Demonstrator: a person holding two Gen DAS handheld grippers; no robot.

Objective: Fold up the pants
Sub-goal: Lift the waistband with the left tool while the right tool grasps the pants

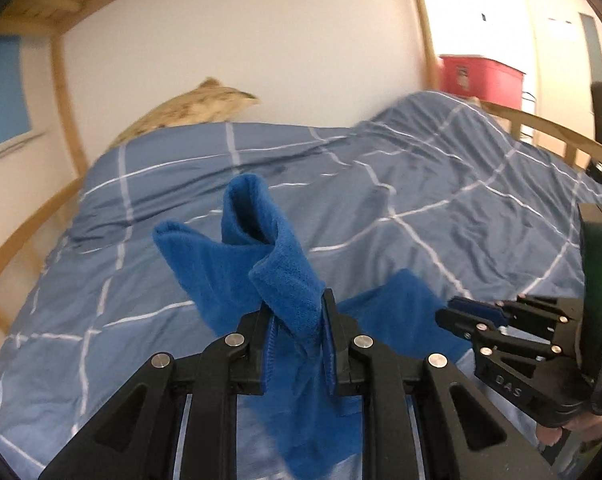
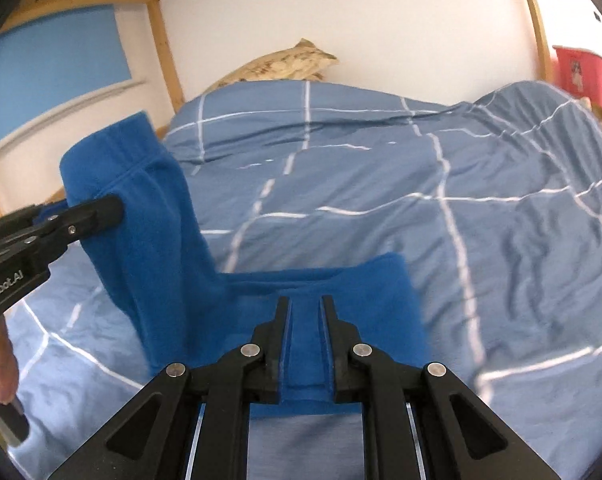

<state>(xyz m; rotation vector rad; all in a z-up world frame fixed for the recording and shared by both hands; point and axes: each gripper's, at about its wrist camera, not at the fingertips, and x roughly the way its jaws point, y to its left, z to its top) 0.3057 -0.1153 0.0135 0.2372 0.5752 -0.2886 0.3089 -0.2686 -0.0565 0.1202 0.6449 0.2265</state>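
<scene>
Bright blue fleece pants (image 1: 241, 256) hang in the air above the bed, pinched at two places. My left gripper (image 1: 297, 304) is shut on a bunched, twisted fold of the pants, which rises past its fingertips. In the right wrist view, my right gripper (image 2: 305, 304) is shut on another edge of the blue pants (image 2: 149, 240), and the cloth sags between the two grips. The left gripper (image 2: 115, 208) shows at the left of that view, clamped on the fabric. The right gripper (image 1: 447, 314) shows at the right of the left wrist view, blue cloth between its tips.
A blue duvet (image 1: 421, 200) with white grid lines covers the bed below. A beige patterned pillow (image 1: 189, 108) lies at the head by the white wall. Wooden bunk posts (image 1: 67, 92) and a rail (image 1: 549, 128) frame the bed. A red box (image 1: 481, 74) stands beyond the far end.
</scene>
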